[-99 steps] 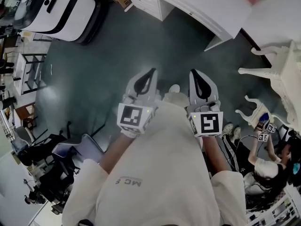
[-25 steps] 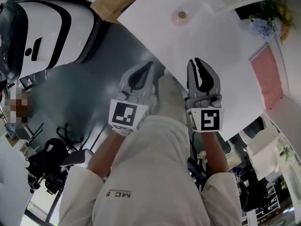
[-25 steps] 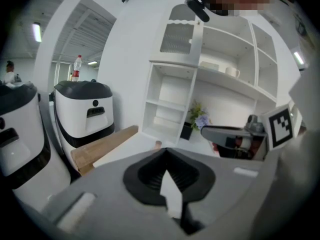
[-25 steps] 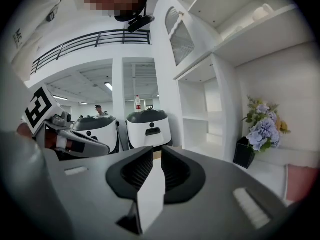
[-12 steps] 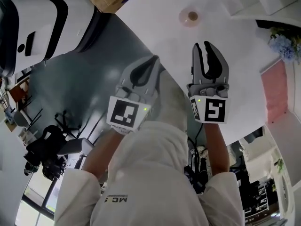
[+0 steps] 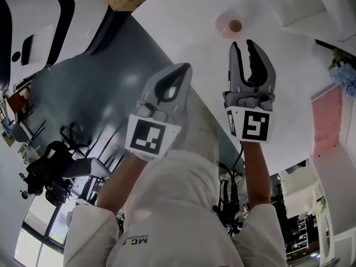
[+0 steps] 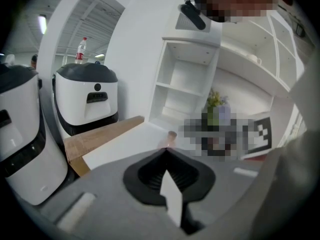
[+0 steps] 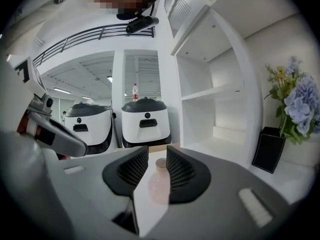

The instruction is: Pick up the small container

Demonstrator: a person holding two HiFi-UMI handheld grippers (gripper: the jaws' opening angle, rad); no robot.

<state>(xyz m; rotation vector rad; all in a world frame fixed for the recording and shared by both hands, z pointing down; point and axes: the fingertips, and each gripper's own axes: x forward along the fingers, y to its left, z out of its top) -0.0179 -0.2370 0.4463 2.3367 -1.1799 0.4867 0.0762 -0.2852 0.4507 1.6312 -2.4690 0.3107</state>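
My right gripper (image 6: 243,44) hovers over the white table (image 6: 178,15) with its jaws opening and nothing pressed between them. The small container (image 6: 231,25), pinkish with a brown cap, stands on the table just ahead of the tips, in line with the gap. My left gripper (image 6: 182,68) is clenched on nothing, near the table's edge.

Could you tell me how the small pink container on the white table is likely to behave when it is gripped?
The small container looks translucent, so it is probably light and perhaps fragile. Its smooth, rounded body may slip in a grip. It stands upright, narrowing to a brown cap, so a sideways nudge might tip it.
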